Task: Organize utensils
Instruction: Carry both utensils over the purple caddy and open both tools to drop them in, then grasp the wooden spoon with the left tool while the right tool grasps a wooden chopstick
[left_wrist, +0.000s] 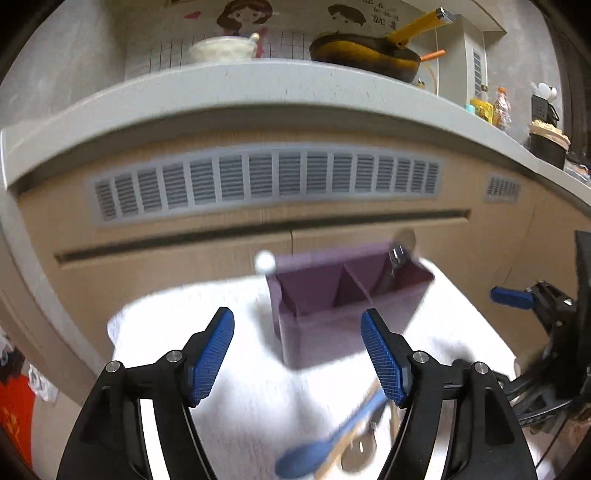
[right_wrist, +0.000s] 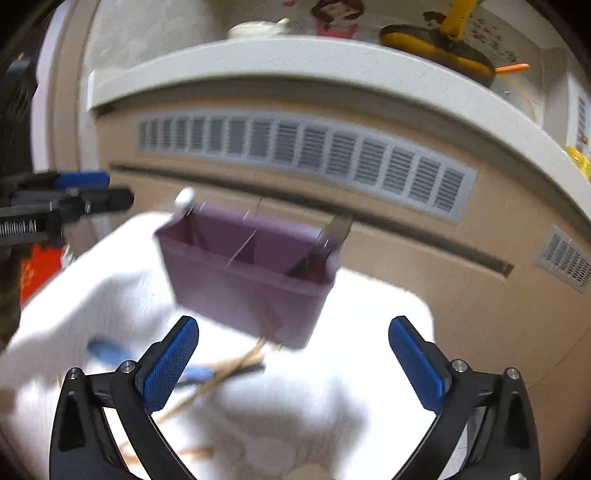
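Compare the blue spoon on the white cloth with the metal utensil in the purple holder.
The blue spoon lies flat on the white cloth, near wooden chopsticks; the metal utensil stands in the purple holder's right-hand compartment, its end above the rim. The spoon is matte blue; the utensil is shiny grey. Both are blurred and ungripped.

Each camera sits behind its own two blue-padded fingers and looks forward and down along them, close above a white cloth. Beyond both pairs of fingertips stands the same purple holder, with the cabinet vent and countertop behind it.
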